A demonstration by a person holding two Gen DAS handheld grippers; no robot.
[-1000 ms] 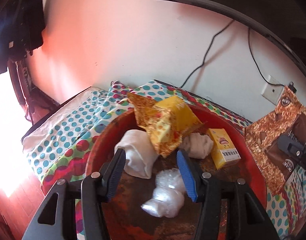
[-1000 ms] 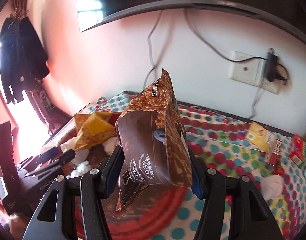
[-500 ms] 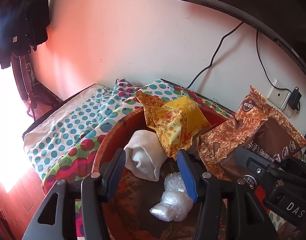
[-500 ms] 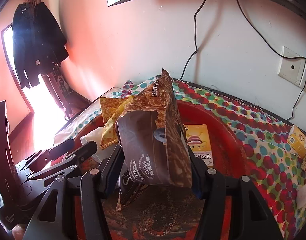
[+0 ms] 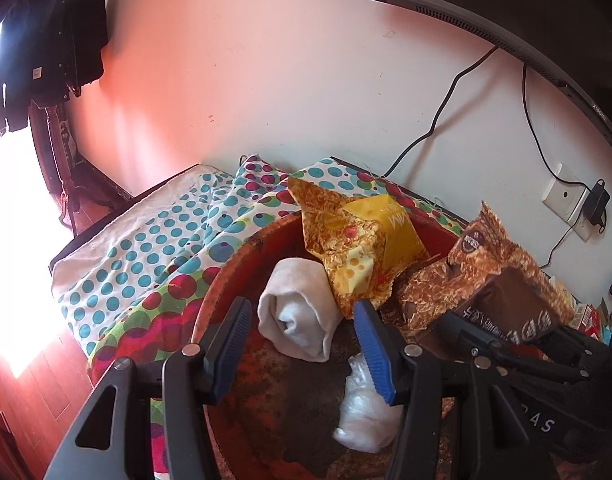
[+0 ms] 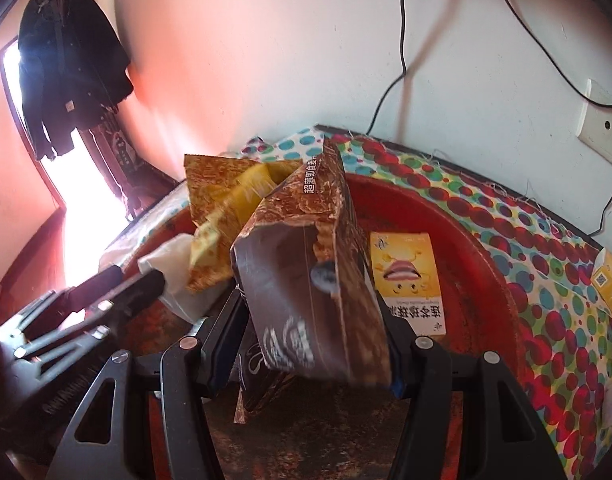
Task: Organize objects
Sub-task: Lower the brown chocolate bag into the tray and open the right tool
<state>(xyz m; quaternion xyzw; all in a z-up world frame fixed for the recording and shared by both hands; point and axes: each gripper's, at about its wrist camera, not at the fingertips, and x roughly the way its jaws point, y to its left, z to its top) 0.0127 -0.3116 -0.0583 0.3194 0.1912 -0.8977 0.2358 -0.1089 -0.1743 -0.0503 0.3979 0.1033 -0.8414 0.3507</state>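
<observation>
A round red basin (image 5: 234,256) (image 6: 489,264) sits on a polka-dot cloth. Inside it lie a yellow snack bag (image 5: 353,248) (image 6: 222,208), a rolled white towel (image 5: 294,320) (image 6: 170,260), a crumpled clear plastic bag (image 5: 365,412) and a yellow box (image 6: 405,276). My left gripper (image 5: 301,306) hovers open over the towel, nothing between its blue pads. My right gripper (image 6: 309,320) is shut on a brown snack bag (image 6: 306,272) (image 5: 501,280), held low over the basin's right part, beside the yellow bag. In the left wrist view the brown bag hides the yellow box.
The polka-dot cloth (image 5: 166,248) covers a table against a white wall with a socket (image 6: 601,128) and cables. A dark jacket (image 6: 70,64) hangs at the left by a bright window. A small yellow carton (image 6: 609,284) lies on the cloth to the right of the basin.
My right gripper has carried the brown bag leftward and down, from over the cloth to inside the basin's rim. It now covers the yellow box in the left view. The left gripper stayed put.
</observation>
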